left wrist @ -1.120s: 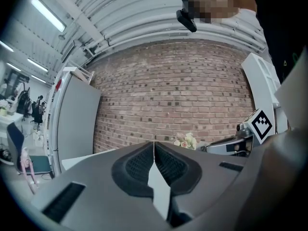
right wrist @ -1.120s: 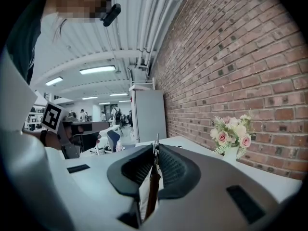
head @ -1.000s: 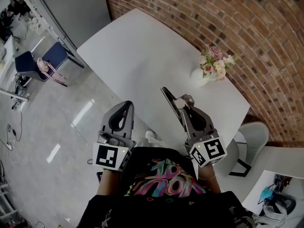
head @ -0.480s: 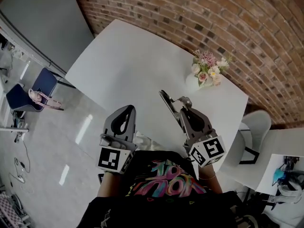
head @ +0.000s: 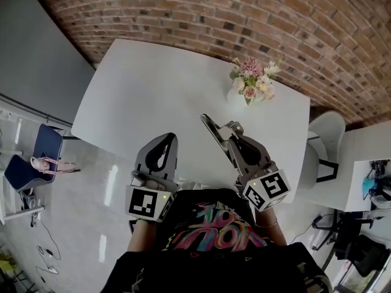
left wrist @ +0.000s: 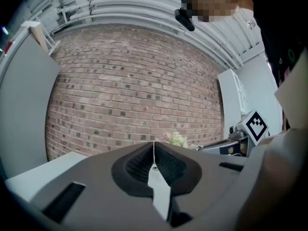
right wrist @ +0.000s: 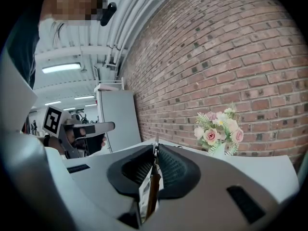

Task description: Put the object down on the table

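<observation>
My right gripper (head: pixel 231 130) is held over the near edge of the white table (head: pixel 153 84) and is shut on a thin flat packet (head: pixel 211 130). The packet stands edge-on, dark, and sticks out past the jaws to the upper left. In the right gripper view the packet (right wrist: pixel 149 191) hangs pinched between the ribbed pads (right wrist: pixel 169 170). My left gripper (head: pixel 164 139) is beside it, just off the table's near edge, shut with nothing in it. Its jaws meet in the left gripper view (left wrist: pixel 154 147).
A vase of pink and white flowers (head: pixel 249 81) stands at the table's far right, by the brick wall (head: pixel 244 17). A white chair (head: pixel 327 139) is at the table's right end. A blue chair (head: pixel 36 157) stands on the floor to the left.
The head view has swung, so the table now lies more squarely ahead and the flowers sit higher. Both grippers keep their places and the right one still grips the packet.
</observation>
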Demonstrator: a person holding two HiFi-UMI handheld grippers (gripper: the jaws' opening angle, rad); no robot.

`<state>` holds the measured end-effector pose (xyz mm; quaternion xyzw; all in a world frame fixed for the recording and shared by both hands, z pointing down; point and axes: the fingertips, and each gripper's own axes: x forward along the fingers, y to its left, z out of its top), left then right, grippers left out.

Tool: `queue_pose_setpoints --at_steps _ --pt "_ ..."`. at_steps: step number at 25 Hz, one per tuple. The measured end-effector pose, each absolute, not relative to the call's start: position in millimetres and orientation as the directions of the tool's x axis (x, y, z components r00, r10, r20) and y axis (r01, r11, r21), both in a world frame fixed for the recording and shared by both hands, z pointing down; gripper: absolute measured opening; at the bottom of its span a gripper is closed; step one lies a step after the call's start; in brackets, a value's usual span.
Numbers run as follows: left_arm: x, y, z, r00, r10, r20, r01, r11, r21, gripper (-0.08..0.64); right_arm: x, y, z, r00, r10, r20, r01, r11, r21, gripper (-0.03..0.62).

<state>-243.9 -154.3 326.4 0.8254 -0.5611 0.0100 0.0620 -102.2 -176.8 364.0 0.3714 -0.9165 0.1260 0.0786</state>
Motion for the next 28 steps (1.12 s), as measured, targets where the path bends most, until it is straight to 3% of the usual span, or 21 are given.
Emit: queue_pose_setpoints --at_steps 28 --pt "-215 -171 344 0.426 -0.898 0.109 -0.903 -0.416 0.106 0.026 -80 -176 385 -0.709 -0.644 0.287 -0.703 0.679 -0.212 0.052"
